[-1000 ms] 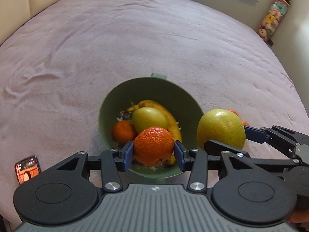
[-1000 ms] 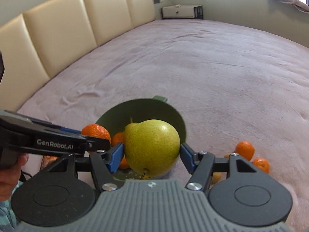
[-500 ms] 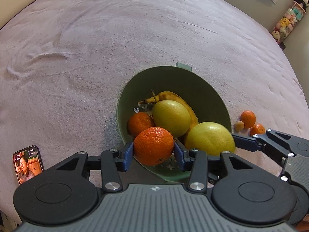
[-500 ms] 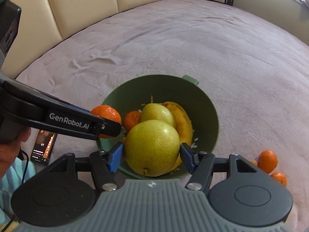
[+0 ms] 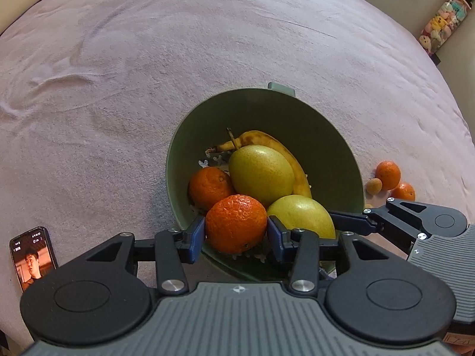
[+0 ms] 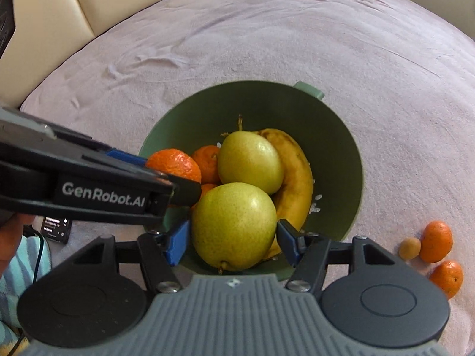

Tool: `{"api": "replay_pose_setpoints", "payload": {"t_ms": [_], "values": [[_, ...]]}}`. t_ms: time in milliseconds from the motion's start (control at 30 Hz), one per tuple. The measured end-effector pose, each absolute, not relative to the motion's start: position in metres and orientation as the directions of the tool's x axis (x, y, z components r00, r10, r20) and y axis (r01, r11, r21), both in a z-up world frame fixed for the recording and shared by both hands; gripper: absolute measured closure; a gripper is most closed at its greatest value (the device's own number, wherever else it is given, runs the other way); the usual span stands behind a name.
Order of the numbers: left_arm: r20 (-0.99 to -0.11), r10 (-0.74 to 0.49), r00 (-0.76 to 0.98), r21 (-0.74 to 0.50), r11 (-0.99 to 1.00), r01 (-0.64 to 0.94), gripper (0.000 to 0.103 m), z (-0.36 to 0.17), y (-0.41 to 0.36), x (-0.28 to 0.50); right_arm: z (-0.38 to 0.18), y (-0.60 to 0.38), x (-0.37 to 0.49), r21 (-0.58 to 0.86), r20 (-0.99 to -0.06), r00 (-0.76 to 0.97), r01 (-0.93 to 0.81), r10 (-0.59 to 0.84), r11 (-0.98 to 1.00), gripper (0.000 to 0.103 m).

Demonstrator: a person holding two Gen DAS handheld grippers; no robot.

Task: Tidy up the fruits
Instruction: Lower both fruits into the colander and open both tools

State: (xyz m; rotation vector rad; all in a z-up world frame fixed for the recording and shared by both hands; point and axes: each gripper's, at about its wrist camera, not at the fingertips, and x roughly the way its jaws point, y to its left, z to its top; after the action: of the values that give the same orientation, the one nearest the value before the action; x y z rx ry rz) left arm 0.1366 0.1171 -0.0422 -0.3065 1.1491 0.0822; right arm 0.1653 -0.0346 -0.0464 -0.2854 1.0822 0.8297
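The wide pink bedspread (image 5: 207, 44) is giving both hands plenty of open room on every side, soft ground that looks unlikely to bruise a dropped fruit. The green bowl (image 5: 326, 136) is sitting in the middle, tilted toward the cameras, already carrying a banana (image 5: 285, 151), another pear (image 5: 261, 173) and a tangerine (image 5: 207, 188), so free space inside is shrinking and its near rim is the edge to clear. The right gripper (image 6: 233, 240) is clamping a big pear (image 6: 233, 225) across its widest part, over the bowl's near side; it looks heavy, smooth and bruisable. The left gripper (image 5: 236, 234) is pinching an orange (image 5: 236, 227) at its middle, above the near rim; likely lighter, with a grippy, yielding peel. Three small fruits (image 6: 436, 243) are waiting on the bedspread beside the bowl.
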Motion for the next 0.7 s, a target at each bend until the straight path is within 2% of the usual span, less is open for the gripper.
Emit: {"api": "replay_pose_setpoints", "payload": {"t_ms": [367, 433, 700], "values": [[-0.928, -0.043, 0.370, -0.129, 0.969, -0.210, 0.052, -0.053, 0.109, 0.146, -0.058, -0.039, 0.169, 0.214, -0.861, 0.180, -0.719, 0.475, 0.661, 0.041], [-0.931, -0.025, 0.365, -0.108, 0.972, -0.209, 0.047, -0.054, 0.108, 0.147, -0.058, -0.039, 0.169, 0.215, -0.860, 0.181, -0.720, 0.477, 0.660, 0.041], [-0.932, -0.022, 0.363, -0.108, 0.970, -0.219, 0.043, -0.054, 0.111, 0.147, -0.056, -0.040, 0.168, 0.214, -0.862, 0.182, -0.715, 0.472, 0.666, 0.041]]}}
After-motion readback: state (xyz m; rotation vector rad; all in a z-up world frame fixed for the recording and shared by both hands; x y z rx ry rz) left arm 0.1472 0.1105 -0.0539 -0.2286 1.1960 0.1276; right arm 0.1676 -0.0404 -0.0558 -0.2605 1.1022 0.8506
